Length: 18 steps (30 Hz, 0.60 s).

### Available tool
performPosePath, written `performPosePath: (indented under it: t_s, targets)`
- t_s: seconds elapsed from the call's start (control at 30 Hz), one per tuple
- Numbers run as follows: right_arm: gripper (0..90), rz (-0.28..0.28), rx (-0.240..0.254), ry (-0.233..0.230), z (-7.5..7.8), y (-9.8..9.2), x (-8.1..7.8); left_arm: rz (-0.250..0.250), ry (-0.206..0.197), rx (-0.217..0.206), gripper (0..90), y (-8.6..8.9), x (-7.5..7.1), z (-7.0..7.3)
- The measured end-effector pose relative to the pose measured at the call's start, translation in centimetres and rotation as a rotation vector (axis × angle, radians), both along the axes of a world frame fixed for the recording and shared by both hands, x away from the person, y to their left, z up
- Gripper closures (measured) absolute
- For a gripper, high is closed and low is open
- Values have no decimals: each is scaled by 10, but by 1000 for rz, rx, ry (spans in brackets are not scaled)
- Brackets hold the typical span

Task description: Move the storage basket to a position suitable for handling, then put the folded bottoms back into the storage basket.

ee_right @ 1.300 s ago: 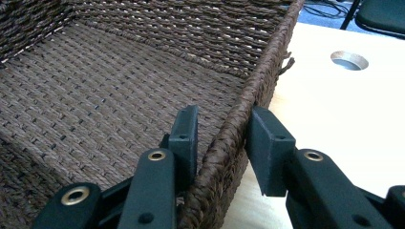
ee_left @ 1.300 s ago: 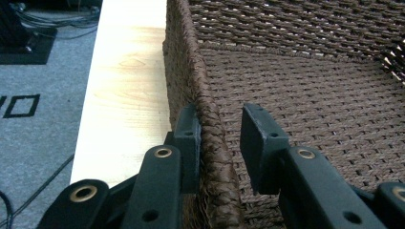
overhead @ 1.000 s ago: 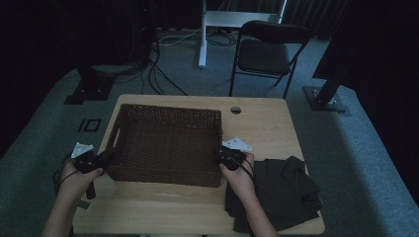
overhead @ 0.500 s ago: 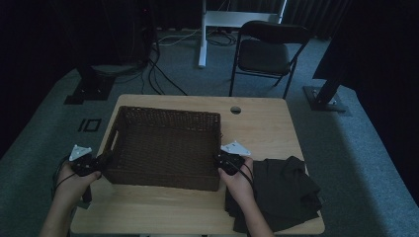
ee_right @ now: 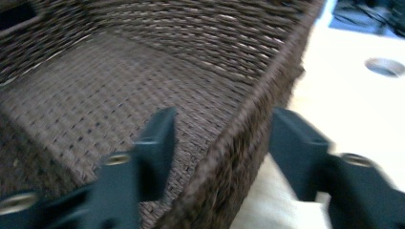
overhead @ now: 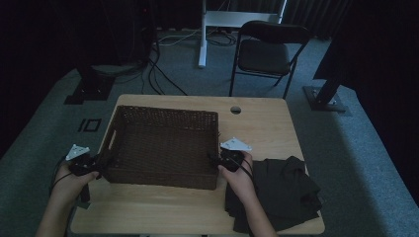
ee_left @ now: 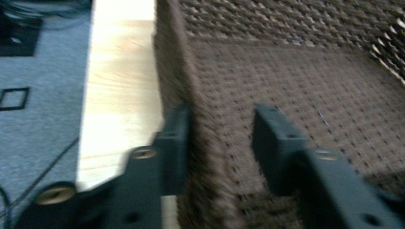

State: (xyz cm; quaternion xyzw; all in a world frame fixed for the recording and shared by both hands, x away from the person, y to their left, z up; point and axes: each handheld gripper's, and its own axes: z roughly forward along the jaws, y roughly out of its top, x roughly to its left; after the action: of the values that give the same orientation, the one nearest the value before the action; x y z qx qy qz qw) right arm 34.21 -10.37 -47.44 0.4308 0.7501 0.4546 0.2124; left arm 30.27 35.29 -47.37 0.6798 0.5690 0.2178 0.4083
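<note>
A dark brown woven basket (overhead: 163, 145) sat on a light wooden table (overhead: 257, 123), toward the table's left half, with its near wall a little back from the person's edge. The left gripper (overhead: 91, 165) was at the basket's left wall near its front corner, and the right gripper (overhead: 217, 160) was at the basket's right wall near its front corner.

In the left gripper view, the left gripper (ee_left: 219, 138) straddled the basket's rim (ee_left: 200, 143). Its jaws had just been opening; the outer jaw sat close against the weave, while the inner jaw stood clear of it, so the grip was released.

In the right gripper view, the right gripper (ee_right: 222, 143) likewise straddled the rim (ee_right: 239, 138), one jaw inside the basket and one over the table. Its jaws had also just been opening, with gaps on both sides of the wall.

A pile of dark cloth (overhead: 284, 190) lay to the right of the basket, at the table's near right corner.
</note>
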Motion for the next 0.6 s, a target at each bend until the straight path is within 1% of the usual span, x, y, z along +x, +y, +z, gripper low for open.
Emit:
performPosePath:
  t_s: [0.03,0.1,0.13,0.17,0.23,0.27,0.3,0.33,0.37,0.4,0.43,0.5,0.53,0.57,0.6]
  targets:
    - [362,9,5,-2,0,-1,1,-4,4,4,492,0,0,0]
    - [303,3,23,3,1,-2,1,-12,13,1,453,0,1,2]
    - [272,3,32,-2,2,-2,2,-8,11,3,408,0,1,2]
    - [254,2,42,-7,4,-3,2,-6,11,22,378,1,1,4]
    - [200,16,43,-20,7,-3,1,-6,10,26,309,1,2,5]
    - [172,9,44,-34,10,-3,0,-4,15,28,272,3,2,8]
    - [172,9,44,-34,10,-3,0,-4,15,28,269,3,2,8]
    - [167,4,44,-45,12,-3,-1,-15,7,53,269,3,2,10]
    - [159,-3,39,-64,15,-3,-2,-17,4,60,264,4,1,12]
    - [135,-29,48,-80,20,-5,-3,-16,10,62,248,5,1,16]
    - [135,-29,48,-80,20,-5,-3,-16,10,62,248,5,1,16]
    - [138,-36,51,-86,24,-7,-5,-3,-3,52,248,6,0,23]
    - [129,-36,48,-95,26,-7,-6,-7,-10,57,248,6,-1,26]
    - [129,-37,24,-107,29,-9,-7,-2,-17,55,244,6,-1,29]
    - [129,-37,24,-107,29,-9,-7,3,-31,48,244,6,-1,31]
